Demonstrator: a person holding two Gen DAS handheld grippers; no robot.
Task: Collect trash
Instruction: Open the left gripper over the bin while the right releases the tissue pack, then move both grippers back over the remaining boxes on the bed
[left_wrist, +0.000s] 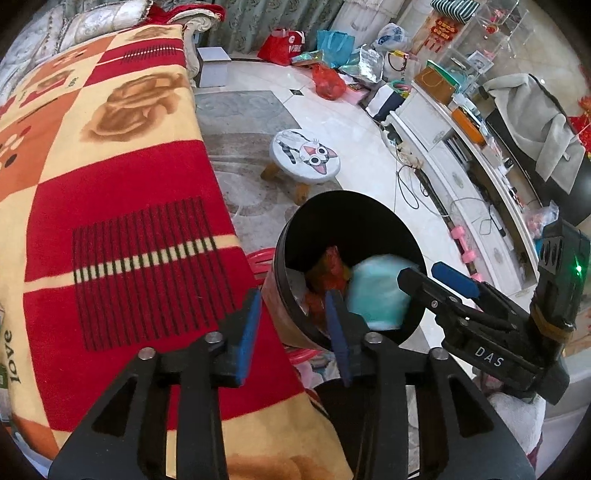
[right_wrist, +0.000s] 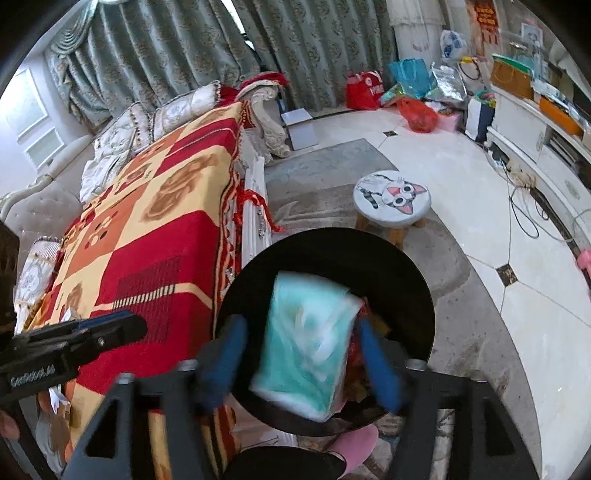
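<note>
- Trash bin (right_wrist: 413, 266): black, round, open-topped, standing on the floor just beside the blanket-covered sofa (left_wrist: 122, 206). I hold both tools over its mouth.
- Teal packet (right_wrist: 306, 347): a soft plastic pack, blurred in the right wrist view. It sits in the mouth of the bin between my right fingers. The left wrist view shows it (left_wrist: 380, 291) inside the rim.
- Right gripper (right_wrist: 306, 365): jaws apart, wider than the packet. I see a gap on the left side; on the right the blur hides whether the pad touches. I judge the packet released, not clamped.
- Left gripper (left_wrist: 291, 325): jaws partly apart, nothing between the pads. One finger hangs over the blanket edge, the other over the bin rim.
- Orange-red wrappers (left_wrist: 325, 277): crumpled, lying in the bin against the teal packet.
- Handling, in my judgement: the packet looks light, limp and slick. It would crush readily and could slide out of a loose pinch. I would take it across the narrow width, mid-body, with a firm closure.
- Wrappers appear feather-light and crinkly; a pinch on any raised fold should do.
- Bin looks rigid and light, so a knock on the rim could tip it.
- Cat-face stool (right_wrist: 391, 199) stands on the floor beyond the bin, well apart.
</note>
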